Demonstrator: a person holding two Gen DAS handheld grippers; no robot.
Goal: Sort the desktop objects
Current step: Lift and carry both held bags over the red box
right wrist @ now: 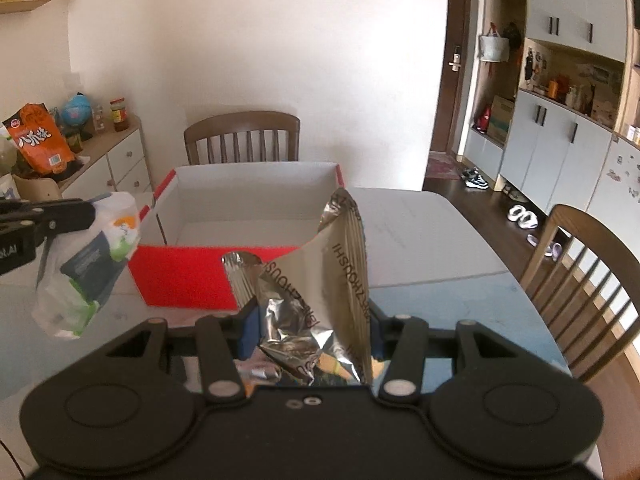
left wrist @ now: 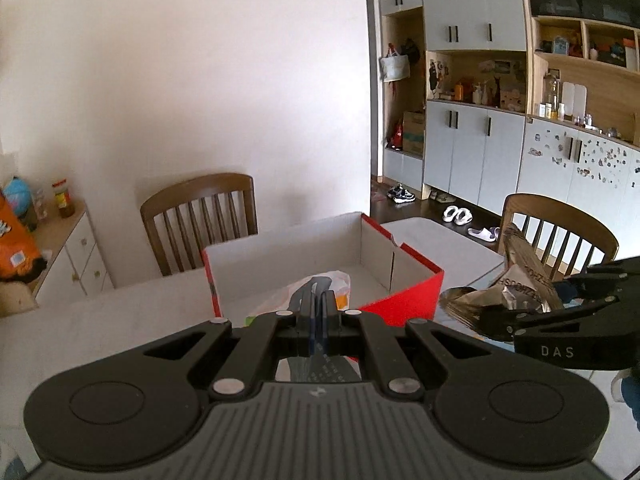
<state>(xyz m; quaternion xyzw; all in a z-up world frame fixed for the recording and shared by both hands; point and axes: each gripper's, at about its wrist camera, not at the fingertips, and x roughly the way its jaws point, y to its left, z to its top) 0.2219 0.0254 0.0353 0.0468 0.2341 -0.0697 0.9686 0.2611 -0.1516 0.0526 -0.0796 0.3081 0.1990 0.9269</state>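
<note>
A red cardboard box (left wrist: 404,304) with a white inside stands open on the table; in the right wrist view the box (right wrist: 188,276) is straight ahead and looks empty. My left gripper (left wrist: 316,312) is shut on a white plastic tissue pack (left wrist: 320,284) and holds it in the air near the box's front left corner; the pack (right wrist: 86,268) hangs left of the box in the right wrist view. My right gripper (right wrist: 310,320) is shut on a torn silver foil snack bag (right wrist: 324,280), held just before the box's front wall. The foil bag (left wrist: 516,280) shows at the right in the left wrist view.
The white table (right wrist: 420,240) carries the box. Wooden chairs stand behind the table (right wrist: 242,136) and at its right (right wrist: 584,280). A white sideboard (right wrist: 116,160) at the left holds an orange snack bag (right wrist: 40,140), a globe and jars. Cabinets line the right wall.
</note>
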